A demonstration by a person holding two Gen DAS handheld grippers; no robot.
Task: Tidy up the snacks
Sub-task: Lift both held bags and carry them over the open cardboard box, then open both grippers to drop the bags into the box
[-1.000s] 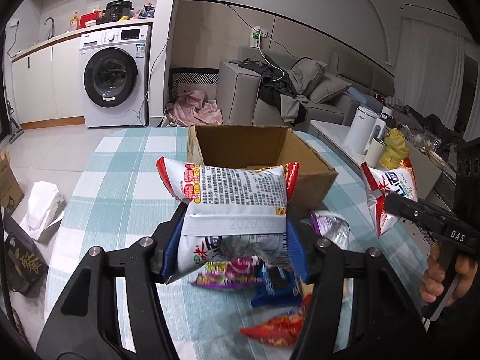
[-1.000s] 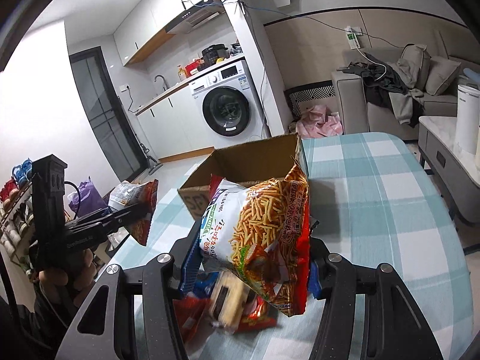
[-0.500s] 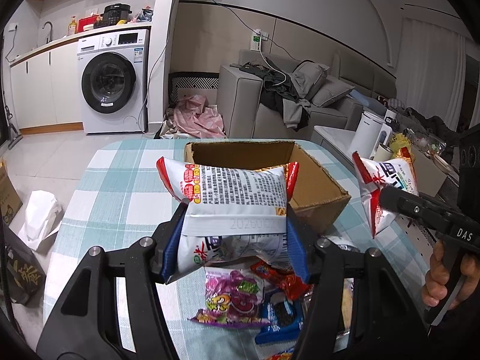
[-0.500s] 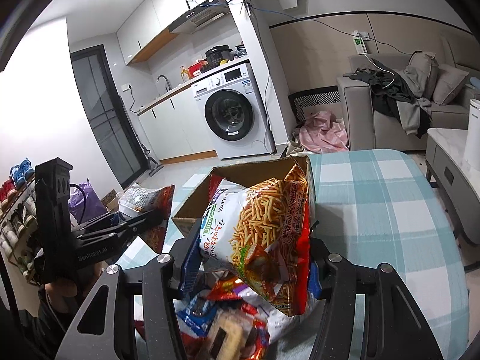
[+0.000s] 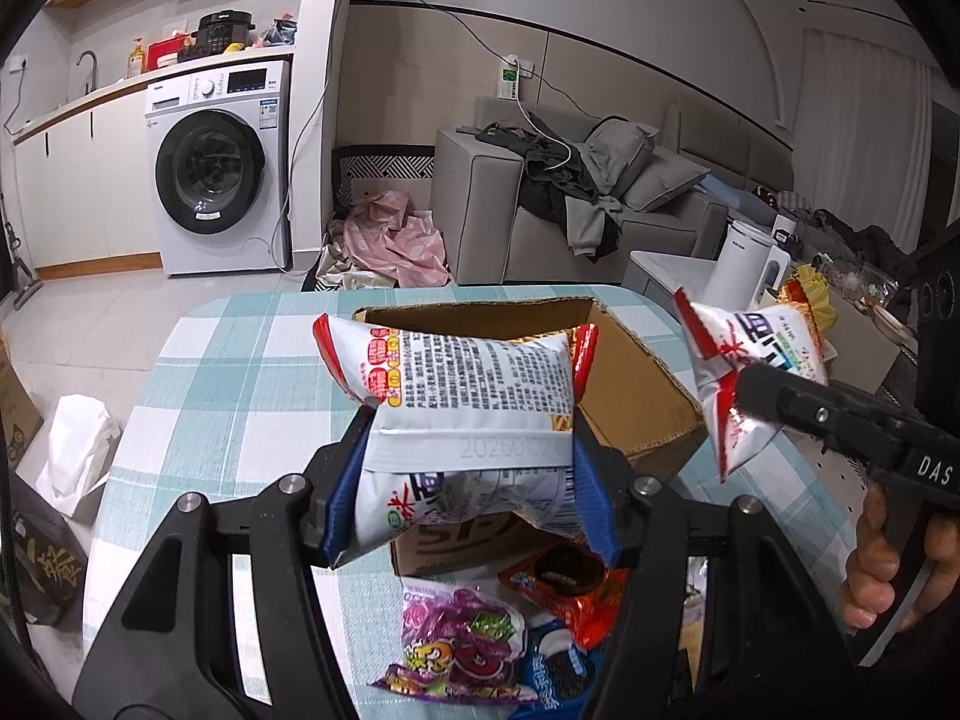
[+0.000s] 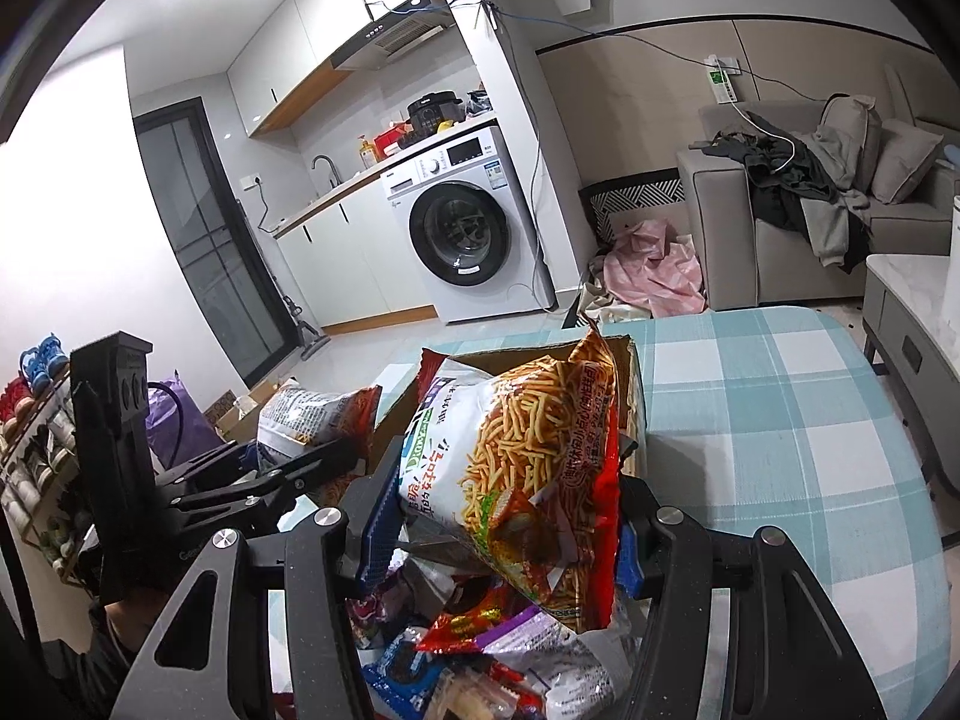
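I carry two snack bags at once toward the cardboard box [image 5: 624,372] that stands open on the checked table [image 5: 240,372], near its far edge. My left gripper [image 5: 468,480] clamps a white chip bag [image 5: 474,396] across its middle, jaws narrowed onto the crinkled foil, the printed back facing me; it hangs above the box's near wall so a release can drop it inside. My right gripper [image 6: 504,516] pinches a bag of fried sticks [image 6: 528,468] by its lower half, the bag standing tall and tilted in front of the box's opening [image 6: 630,378]. Both are held high to clear the heap of loose packets [image 5: 480,648] at the table's near edge, still to be sorted: a purple candy bag [image 5: 456,654], a blue cookie pack [image 5: 558,678], a red wrapper [image 5: 576,588]. Compared with a second ago, the box sits lower and closer under both bags, more of the pile shows beneath my fingers [image 5: 591,504], and neither grip has loosened. I judge the drop comes next.
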